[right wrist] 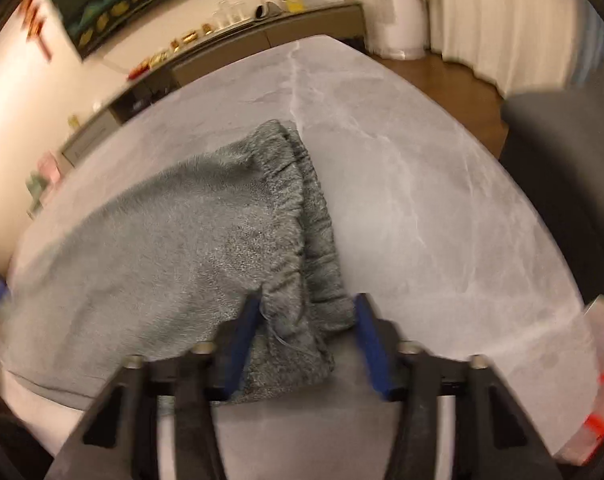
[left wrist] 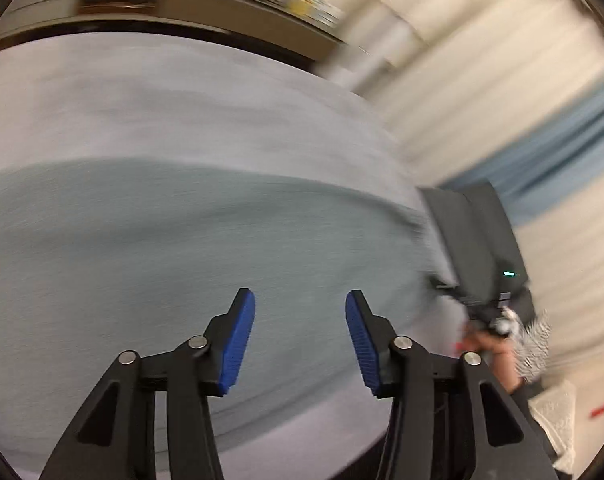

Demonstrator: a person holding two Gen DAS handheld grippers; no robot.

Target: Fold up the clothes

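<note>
A grey fleece garment (right wrist: 189,236) with a gathered elastic waistband (right wrist: 314,216) lies flat on the grey marble table (right wrist: 442,184). My right gripper (right wrist: 308,316) is open, and its blue pads (right wrist: 243,336) straddle the near end of the waistband without closing on it. In the blurred left wrist view the same garment (left wrist: 173,248) appears as a pale grey-green sheet. My left gripper (left wrist: 300,308) hovers open above it with nothing between its pads (left wrist: 237,340). The right gripper's body (left wrist: 482,256) and the hand holding it (left wrist: 498,352) show at the right.
A low sideboard (right wrist: 261,36) with small items stands along the wall behind the table. Cream curtains (right wrist: 482,8) hang at the right. A dark chair back (right wrist: 566,152) sits beside the table's right edge. Bare table surface (right wrist: 422,264) extends to the right of the garment.
</note>
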